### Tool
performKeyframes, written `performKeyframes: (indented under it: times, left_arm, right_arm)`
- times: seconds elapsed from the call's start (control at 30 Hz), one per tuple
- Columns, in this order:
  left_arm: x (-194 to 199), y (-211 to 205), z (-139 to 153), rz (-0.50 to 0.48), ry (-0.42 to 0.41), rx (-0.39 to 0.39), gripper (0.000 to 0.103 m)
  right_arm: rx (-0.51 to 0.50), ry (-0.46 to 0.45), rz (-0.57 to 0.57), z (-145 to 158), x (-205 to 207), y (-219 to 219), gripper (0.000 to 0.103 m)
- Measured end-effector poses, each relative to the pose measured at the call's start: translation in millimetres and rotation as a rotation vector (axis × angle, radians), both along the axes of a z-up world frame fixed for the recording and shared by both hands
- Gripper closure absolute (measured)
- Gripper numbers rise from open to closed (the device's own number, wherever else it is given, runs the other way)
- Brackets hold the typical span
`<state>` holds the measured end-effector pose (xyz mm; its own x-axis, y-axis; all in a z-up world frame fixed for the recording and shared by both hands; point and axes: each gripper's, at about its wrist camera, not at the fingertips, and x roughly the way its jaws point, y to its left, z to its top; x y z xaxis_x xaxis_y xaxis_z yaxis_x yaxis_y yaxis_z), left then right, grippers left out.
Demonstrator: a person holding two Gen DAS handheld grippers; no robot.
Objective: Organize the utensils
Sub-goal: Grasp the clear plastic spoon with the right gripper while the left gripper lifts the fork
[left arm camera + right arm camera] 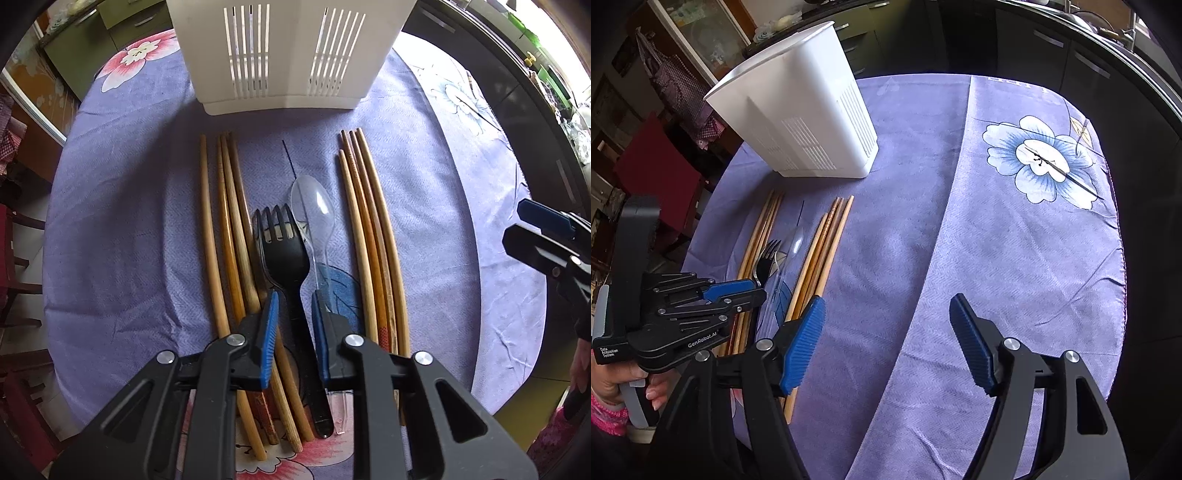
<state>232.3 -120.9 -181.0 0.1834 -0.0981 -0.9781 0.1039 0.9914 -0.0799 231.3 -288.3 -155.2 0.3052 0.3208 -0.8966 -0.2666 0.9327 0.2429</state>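
Utensils lie in a row on the purple floral tablecloth (pixel 118 192), handles toward you. Note the black plastic fork (pixel 286 266) at the centre, tines pointing at the white slotted utensil holder (pixel 284 55) standing upright at the far side of the table. A clear plastic spoon (pixel 314 218) lies just beside the fork on its right. One bundle of wooden chopsticks (pixel 229 236) lies left of the fork, and a second chopstick bundle (pixel 369 236) lies right of the spoon.

Your left gripper (pixel 293 321) sits low over the fork handle, its blue pads narrowly parted on either side of the handle; you cannot tell whether they touch it. Your right gripper (pixel 886 343) hovers over bare cloth, jaws spread wide, holding nothing.
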Motion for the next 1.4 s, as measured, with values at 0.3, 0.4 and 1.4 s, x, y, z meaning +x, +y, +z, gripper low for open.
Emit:
performKeyframes:
  times: [0.3, 0.4, 1.4]
  left_arm:
    - [4.3, -9.9, -4.9, -0.009, -0.014, 0.038, 0.092]
    - [5.7, -11.3, -4.2, -0.019, -0.027, 0.040, 0.092]
    - [-26.3, 79.2, 77.3, 0.062, -0.307, -0.029, 0.094]
  right_arm:
    - [-0.005, -0.008, -0.002, 3.8, -4.1, -1.7, 0.031]
    - [-0.014, -0.013, -0.008, 5.1, -5.2, -2.9, 0.031]
    - [-0.127, 0.138, 0.133, -33.5, 7.7, 150.2, 0.078]
